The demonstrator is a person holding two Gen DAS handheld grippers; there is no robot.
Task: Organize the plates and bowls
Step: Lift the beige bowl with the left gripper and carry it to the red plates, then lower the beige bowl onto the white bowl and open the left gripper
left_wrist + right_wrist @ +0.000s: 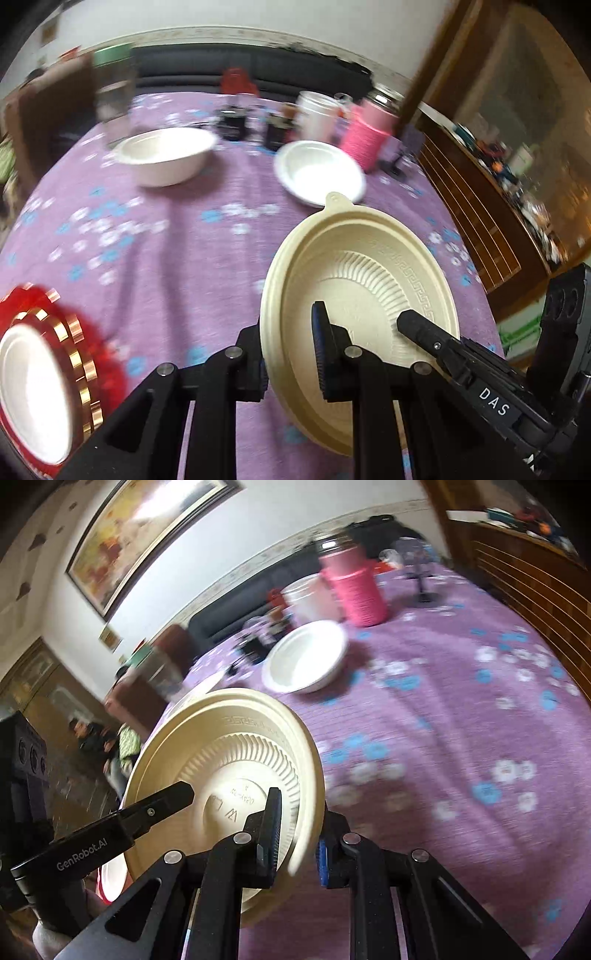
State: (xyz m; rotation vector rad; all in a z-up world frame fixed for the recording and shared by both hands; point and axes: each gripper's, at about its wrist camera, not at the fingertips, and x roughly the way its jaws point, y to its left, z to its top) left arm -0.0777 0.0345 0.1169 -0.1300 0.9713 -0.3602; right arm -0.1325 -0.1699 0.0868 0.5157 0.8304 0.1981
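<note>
Above the purple worktop (177,251), near side, a cream plate (369,266) is pinched at opposite rim edges by left claw (288,354) and right claw (295,845); judged light, thin, flexible; white bowls (166,155) beyond.

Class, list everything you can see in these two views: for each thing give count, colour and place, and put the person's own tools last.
Cream plate: one, cream, ribbed, held on edge above the table by both tongs.
White bowls: two; deep one far left, shallow one far centre.
White plate: one, on a red, gold-edged plate, near left.
Pink jar: one, metal lid, far right.
White tub: one, beside the pink jar.
Tablecloth: one, purple with blue and white flowers.
Painting: one, framed, on the wall.
Left tongs: black, shut on the plate's rim.
Right tongs: black, shut on the rim.
</note>
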